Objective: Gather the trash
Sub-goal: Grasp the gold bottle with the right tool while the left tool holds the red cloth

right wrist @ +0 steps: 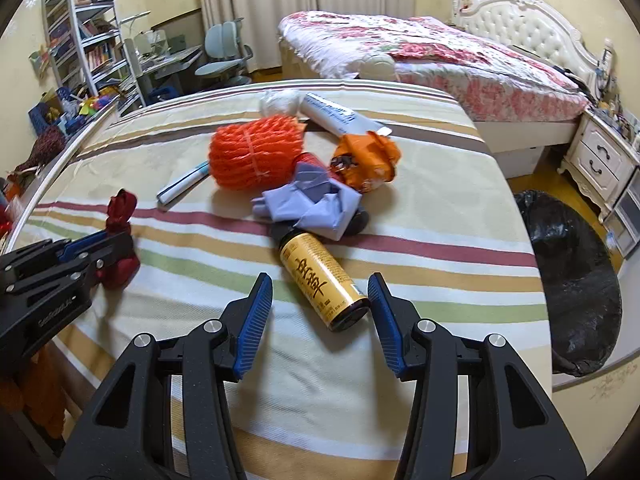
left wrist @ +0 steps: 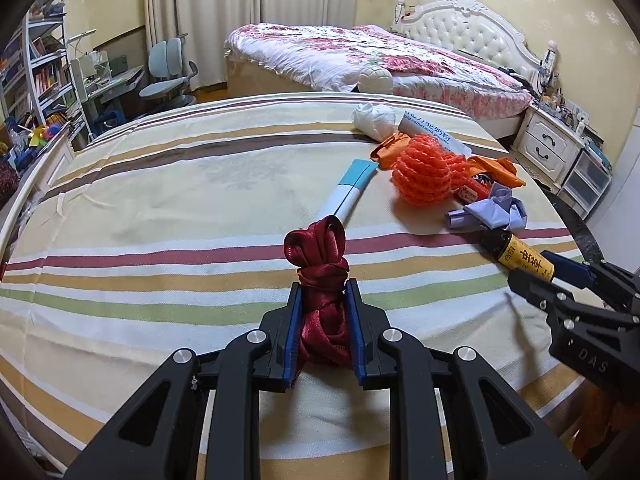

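Satiny knotted ribbon [left wrist: 322, 300], perhaps fabric.

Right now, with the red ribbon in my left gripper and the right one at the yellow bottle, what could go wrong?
1. The yellow bottle lies on its side between the right gripper's open jaws; it may roll off the striped cloth.
2. The purple paper rests on the bottle's top and may be dragged along.
3. The left gripper clamps only the red ribbon's lower part; loops could snag.
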The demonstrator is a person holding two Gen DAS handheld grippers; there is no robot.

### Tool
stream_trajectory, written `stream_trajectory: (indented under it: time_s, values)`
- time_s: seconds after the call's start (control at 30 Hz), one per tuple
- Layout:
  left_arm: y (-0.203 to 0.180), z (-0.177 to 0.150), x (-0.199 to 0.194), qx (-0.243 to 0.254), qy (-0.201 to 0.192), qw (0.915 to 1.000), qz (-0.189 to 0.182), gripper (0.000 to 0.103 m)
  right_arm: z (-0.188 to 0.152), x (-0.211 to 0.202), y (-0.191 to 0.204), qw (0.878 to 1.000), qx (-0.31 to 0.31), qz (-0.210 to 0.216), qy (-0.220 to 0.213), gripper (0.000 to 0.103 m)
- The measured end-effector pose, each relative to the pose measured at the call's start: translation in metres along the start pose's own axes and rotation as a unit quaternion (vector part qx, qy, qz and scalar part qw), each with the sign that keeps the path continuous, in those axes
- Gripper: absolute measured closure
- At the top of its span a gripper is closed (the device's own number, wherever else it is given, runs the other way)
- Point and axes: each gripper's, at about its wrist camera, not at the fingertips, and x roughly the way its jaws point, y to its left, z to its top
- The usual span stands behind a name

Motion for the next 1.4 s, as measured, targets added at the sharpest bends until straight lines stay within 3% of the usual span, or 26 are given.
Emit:
stream_trajectory:
  time_s: [0.3,0.4,0.53,0.97,1.03,1.1,1.4]
  values:
    - [0.005,0.000,0.002,-0.002,-0.003,1.0000,0.000,0.081,0.008,0.011,0.010,1.000,-0.009,-0.003,0.006,0.055]
    - [0.006,0.000,0.002,-0.004,-0.003,1.0000,-0.002,0.081,0.008,0.014,0.015,1.000,-0.021,-0.003,0.013,0.061]
    - [0.009,0.000,0.002,-0.008,-0.003,1.0000,-0.004,0.081,0.002,0.008,0.024,0.999,-0.033,0.016,0.018,0.061]
    - [0.022,-0.002,0.000,-0.021,-0.007,0.9998,-0.001,0.081,0.012,0.014,0.035,0.999,-0.044,0.010,0.012,0.061]
    - [0.021,-0.002,0.000,-0.021,-0.007,0.9998,-0.001,0.081,0.011,0.018,0.039,0.998,-0.052,0.009,0.019,0.075]
    - [0.021,-0.002,0.000,-0.021,-0.008,0.9998,-0.001,0.081,0.010,0.018,0.043,0.998,-0.059,0.006,0.016,0.080]
    - [0.021,-0.002,-0.002,-0.021,-0.011,0.9997,0.000,0.081,0.005,0.004,0.042,0.999,-0.052,0.005,-0.002,0.080]
